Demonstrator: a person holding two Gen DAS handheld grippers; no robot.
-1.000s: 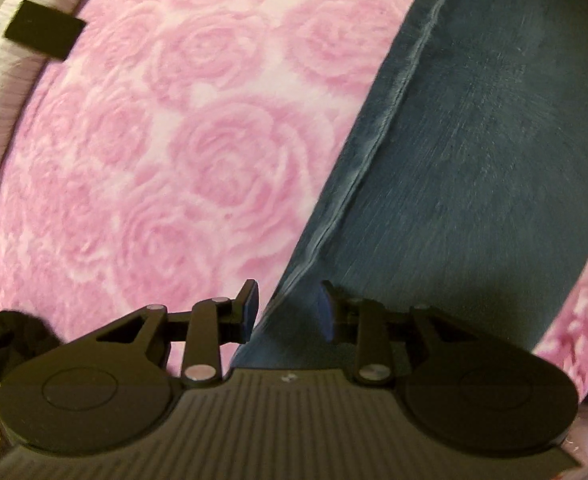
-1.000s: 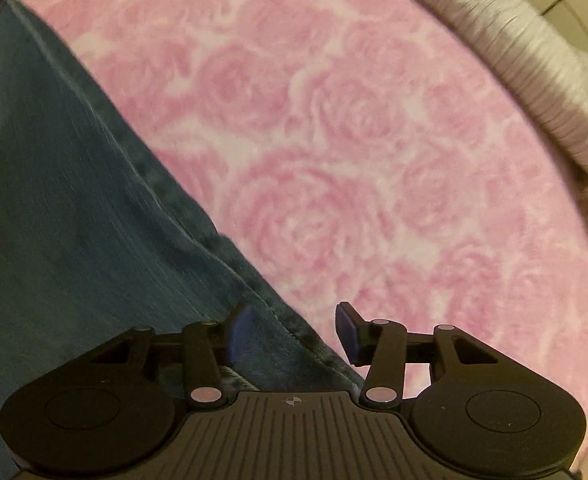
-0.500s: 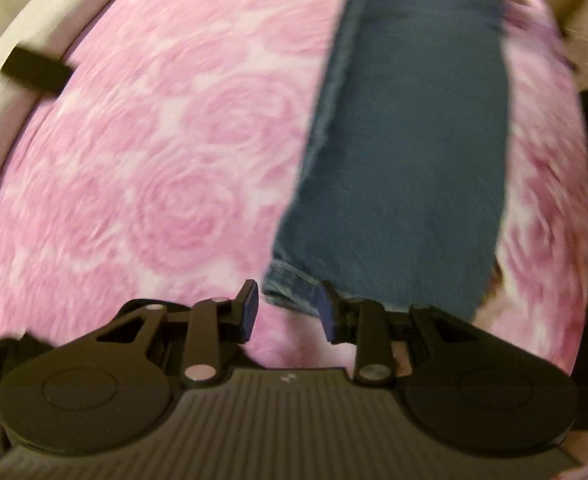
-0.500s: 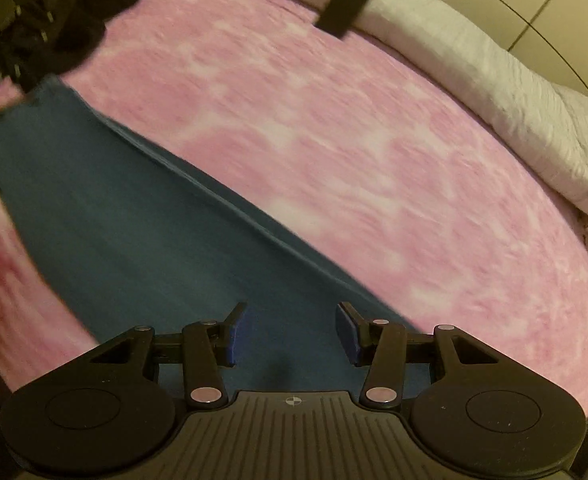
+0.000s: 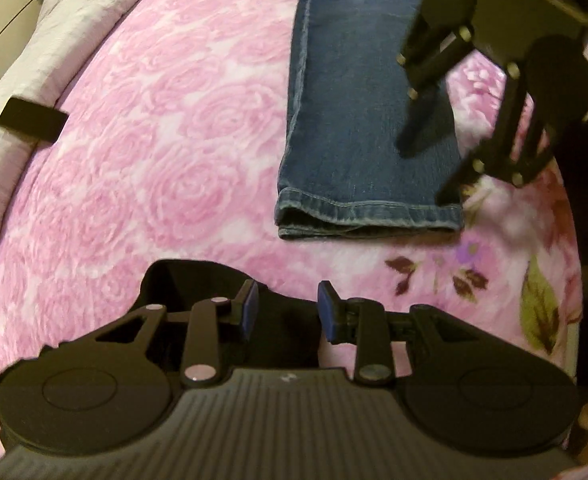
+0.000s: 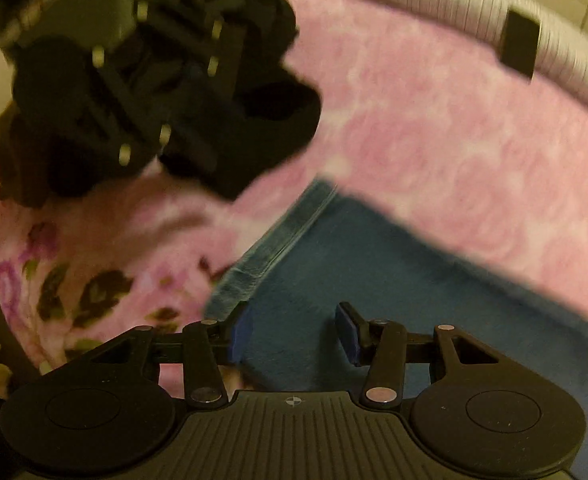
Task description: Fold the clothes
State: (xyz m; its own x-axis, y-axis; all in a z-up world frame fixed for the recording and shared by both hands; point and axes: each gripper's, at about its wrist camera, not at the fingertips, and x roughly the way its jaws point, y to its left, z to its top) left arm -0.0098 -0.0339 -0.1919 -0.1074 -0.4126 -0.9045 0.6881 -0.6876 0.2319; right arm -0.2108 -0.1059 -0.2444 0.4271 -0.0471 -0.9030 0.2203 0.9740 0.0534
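Observation:
A pair of blue jeans (image 5: pixel 357 100) lies flat on the pink rose blanket (image 5: pixel 154 160), legs stacked, hem (image 5: pixel 367 218) nearest me. My left gripper (image 5: pixel 288 314) is open and empty, held above the blanket a little short of the hem. My right gripper (image 6: pixel 294 332) is open and empty over the jeans (image 6: pixel 393 300) near their hem (image 6: pixel 278 240). The right gripper (image 5: pixel 429 168) also shows in the left wrist view, hovering over the right edge of the leg. The left gripper shows blurred in the right wrist view (image 6: pixel 142 92).
A black garment (image 5: pixel 198 280) lies on the blanket just under my left gripper. A small black rectangular object (image 5: pixel 32 124) lies at the blanket's left edge by the pale striped bedding (image 5: pixel 54 48). A flower-print part of the blanket (image 5: pixel 493 280) is at the right.
Both grippers have risen and pulled back from the jeans, empty. The hem now lies flat ahead of the left gripper, and each gripper has come into the other's view.

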